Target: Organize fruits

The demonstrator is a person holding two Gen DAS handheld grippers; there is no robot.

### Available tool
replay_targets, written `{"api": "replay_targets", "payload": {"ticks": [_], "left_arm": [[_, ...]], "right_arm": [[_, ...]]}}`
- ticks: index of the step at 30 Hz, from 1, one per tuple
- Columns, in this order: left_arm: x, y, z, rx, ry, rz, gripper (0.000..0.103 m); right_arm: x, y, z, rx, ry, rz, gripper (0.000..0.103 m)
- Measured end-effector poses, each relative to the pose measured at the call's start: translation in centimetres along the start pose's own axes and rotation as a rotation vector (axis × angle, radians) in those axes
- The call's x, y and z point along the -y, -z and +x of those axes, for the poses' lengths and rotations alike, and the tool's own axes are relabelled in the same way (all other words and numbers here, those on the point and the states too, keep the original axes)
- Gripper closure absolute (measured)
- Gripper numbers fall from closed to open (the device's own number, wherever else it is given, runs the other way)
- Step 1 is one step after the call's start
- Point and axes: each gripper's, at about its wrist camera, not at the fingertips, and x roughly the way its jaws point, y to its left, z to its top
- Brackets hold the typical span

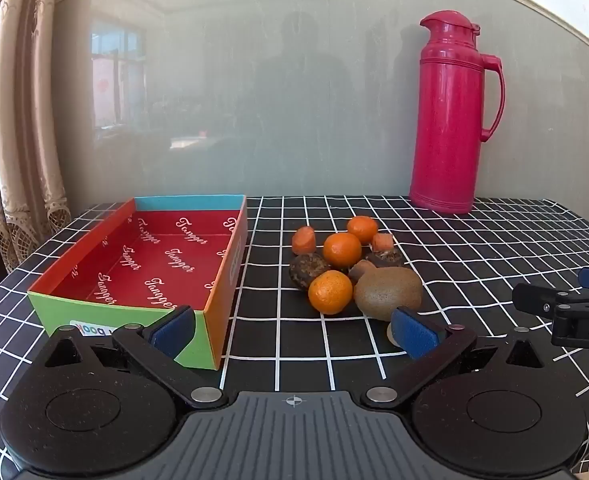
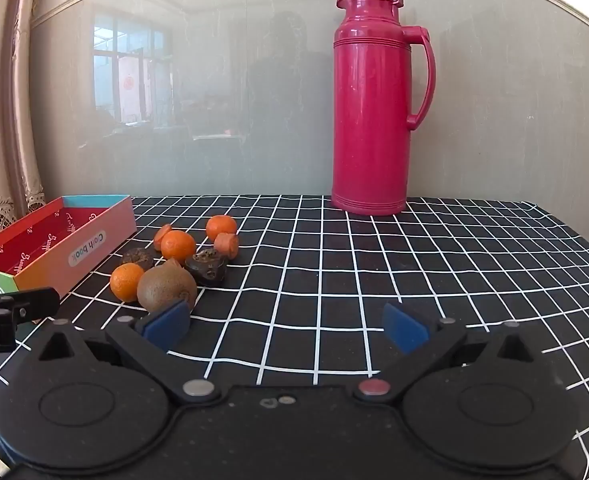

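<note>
Left wrist view: fruits (image 1: 336, 258) are piled on a checked tablecloth (image 1: 474, 248) beside an empty box (image 1: 142, 268); left gripper (image 1: 292, 334) and right gripper (image 2: 286, 326) are held wide apart, grasping nothing.

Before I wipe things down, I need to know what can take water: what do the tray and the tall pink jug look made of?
The tray looks like printed cardboard: thin flat walls, sharp folded corners, matte colour panels with lettering, so probably not water-safe. The pink jug looks like moulded plastic with a soft sheen, ribbed bands and a one-piece handle; I cannot see its inside.
</note>
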Motion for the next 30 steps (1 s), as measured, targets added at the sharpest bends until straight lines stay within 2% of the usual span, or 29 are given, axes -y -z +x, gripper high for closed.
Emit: {"api": "replay_targets", "payload": {"ticks": [30], "left_arm": [[-0.05,0.09,0.08,0.001,0.001,0.001,0.0]], "right_arm": [[-0.03,0.01,0.03,-0.004,0.002,-0.002,0.0]]}}
